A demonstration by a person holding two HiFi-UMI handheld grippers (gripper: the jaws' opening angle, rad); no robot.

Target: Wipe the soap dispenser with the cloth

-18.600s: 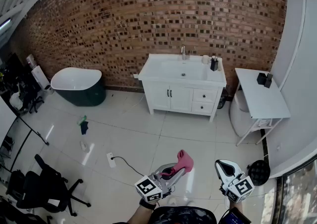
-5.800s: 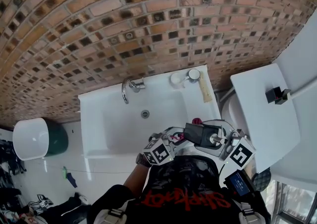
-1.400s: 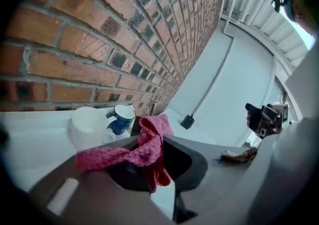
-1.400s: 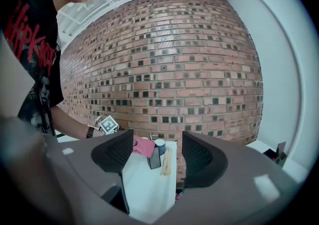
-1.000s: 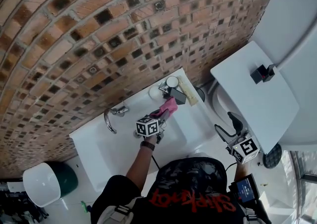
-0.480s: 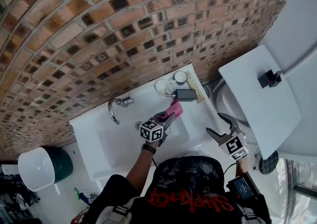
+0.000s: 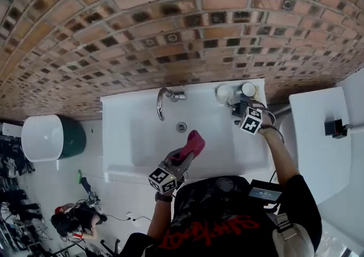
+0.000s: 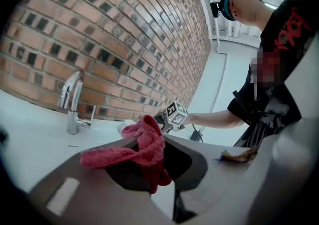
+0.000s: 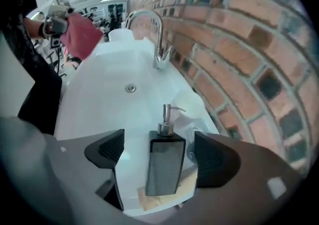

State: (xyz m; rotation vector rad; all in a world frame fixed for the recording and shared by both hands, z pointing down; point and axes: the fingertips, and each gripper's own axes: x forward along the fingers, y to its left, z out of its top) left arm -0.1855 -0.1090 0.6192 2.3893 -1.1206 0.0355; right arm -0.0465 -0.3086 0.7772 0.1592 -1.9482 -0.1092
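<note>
The soap dispenser [image 9: 165, 162] is a dark rectangular bottle with a silver pump. It stands on a wooden tray [image 9: 149, 200] at the counter's back right. My right gripper [image 9: 159, 154] points down over it, its jaws opening. The bottle sits between the pads with a gap on each side. In the head view the right gripper [image 7: 244, 112] partly hides the dispenser [image 7: 238, 107]. My left gripper [image 7: 183, 158] hovers over the front of the basin, shut on the pink cloth [image 7: 194, 142]. In the left gripper view the cloth [image 8: 144, 144] hangs bunched from the left gripper [image 8: 149, 155].
A chrome faucet [image 7: 165, 99] and the drain [image 7: 181, 127] mark the white sink [image 7: 119, 136]. Two white cups [image 7: 224, 92] stand by the brick wall beside the dispenser. A white side table [image 7: 315, 142] is at the right, a tub [image 7: 42, 136] at the left.
My right gripper came up from beside the person's right side to the dispenser and spread its jaws around it. The left gripper drew the cloth back from the dispenser toward the basin's front.
</note>
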